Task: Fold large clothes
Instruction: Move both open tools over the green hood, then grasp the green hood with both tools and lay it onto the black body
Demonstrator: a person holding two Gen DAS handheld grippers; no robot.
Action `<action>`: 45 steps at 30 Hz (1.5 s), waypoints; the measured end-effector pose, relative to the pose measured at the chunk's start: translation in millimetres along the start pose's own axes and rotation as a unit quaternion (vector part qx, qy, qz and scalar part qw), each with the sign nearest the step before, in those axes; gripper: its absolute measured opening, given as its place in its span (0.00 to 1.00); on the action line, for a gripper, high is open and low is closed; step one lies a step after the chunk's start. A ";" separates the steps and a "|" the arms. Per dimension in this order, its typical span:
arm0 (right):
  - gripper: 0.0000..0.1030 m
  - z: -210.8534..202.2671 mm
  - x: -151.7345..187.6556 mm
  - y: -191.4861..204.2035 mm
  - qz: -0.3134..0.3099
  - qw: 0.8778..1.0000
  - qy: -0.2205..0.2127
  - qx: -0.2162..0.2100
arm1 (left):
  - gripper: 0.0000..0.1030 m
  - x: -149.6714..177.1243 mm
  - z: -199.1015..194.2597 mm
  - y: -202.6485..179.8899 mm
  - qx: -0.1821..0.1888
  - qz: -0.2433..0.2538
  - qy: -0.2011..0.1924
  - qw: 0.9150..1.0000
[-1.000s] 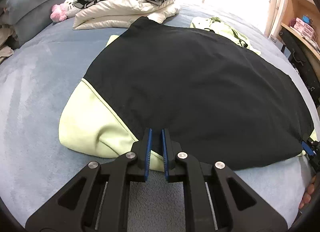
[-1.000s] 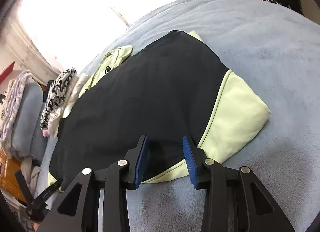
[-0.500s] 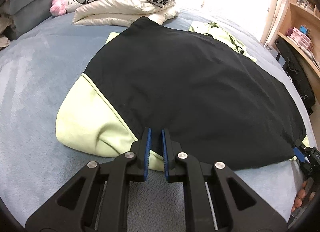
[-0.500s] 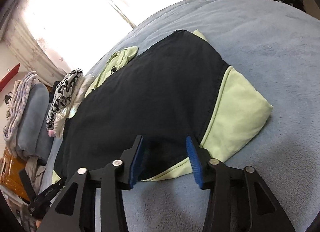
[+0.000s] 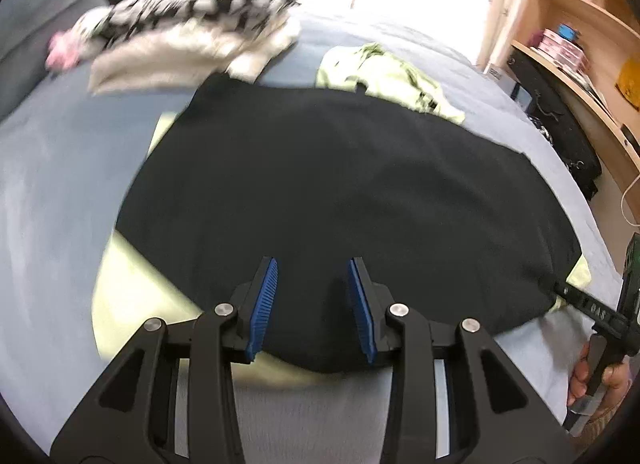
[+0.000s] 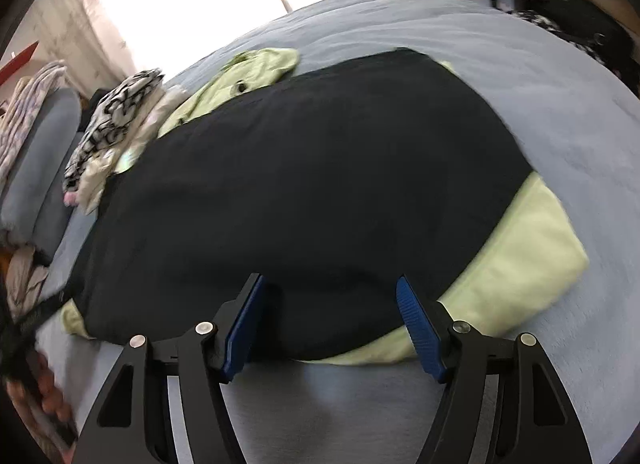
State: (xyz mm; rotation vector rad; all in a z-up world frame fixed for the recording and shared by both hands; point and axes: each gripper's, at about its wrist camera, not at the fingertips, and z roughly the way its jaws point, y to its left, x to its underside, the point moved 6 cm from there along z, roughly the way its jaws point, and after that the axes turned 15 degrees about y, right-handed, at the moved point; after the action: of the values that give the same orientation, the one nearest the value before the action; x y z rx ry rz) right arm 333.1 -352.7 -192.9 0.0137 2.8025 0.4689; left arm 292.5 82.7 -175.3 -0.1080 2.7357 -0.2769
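Left wrist view: the left claw (image 5: 313,306) stands wide apart and holds nothing; its blue pads (image 5: 263,306) straddle the near hem of the jacket (image 5: 340,191).
Right wrist view: the right claw (image 6: 334,330) is spread wider and is likewise empty, set over the same near hem, toward the pale green sleeve (image 6: 516,264).
Jacket position: black with pale green panels, spread flat across the middle of the bed (image 5: 56,167), near hem toward both claws.
Neighbours of the jacket: a folded pile of clothes (image 5: 192,35) touches its far left corner; a green garment (image 5: 384,75) lies against its far edge.
Risk, single layer: the jacket looks doubled, so a shallow bite at the hem may catch only the top layer and pull the fold apart.
Risk, bedcover: closing too low at the hem may pinch the soft blue cover together with the cloth.
Risk, uneven lift: the claws sit at unequal reach along the hem; unequal pulls would skew the next fold.
Risk, far edge: carrying the hem toward the far edge may drag the green garment or the pile.
Image quality: both views are motion-blurred; contact between pads and cloth cannot be told.
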 end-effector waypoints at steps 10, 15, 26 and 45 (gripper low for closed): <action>0.67 6.5 -153.7 38.5 -0.030 0.999 -0.019 -0.036 | 0.32 -180.9 41.2 -11.4 0.011 0.031 0.016 0.999; 0.67 46.9 -256.8 36.3 -0.003 0.999 0.002 -0.041 | 0.32 -260.0 96.7 -11.9 -0.012 0.024 0.052 0.998; 0.67 144.8 -393.7 14.0 0.058 0.992 0.045 -0.103 | 0.42 -338.6 199.8 -6.6 -0.016 0.001 0.120 0.993; 0.07 58.2 -360.0 66.0 -0.073 0.993 -0.063 -0.073 | 0.00 -331.7 114.9 -41.4 -0.060 0.077 0.007 0.995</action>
State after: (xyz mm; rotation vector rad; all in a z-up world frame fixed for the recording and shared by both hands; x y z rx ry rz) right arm 691.5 -292.7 -119.9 -0.1866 2.6158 0.6138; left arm 644.2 59.4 -148.0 0.0739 2.7549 -0.0706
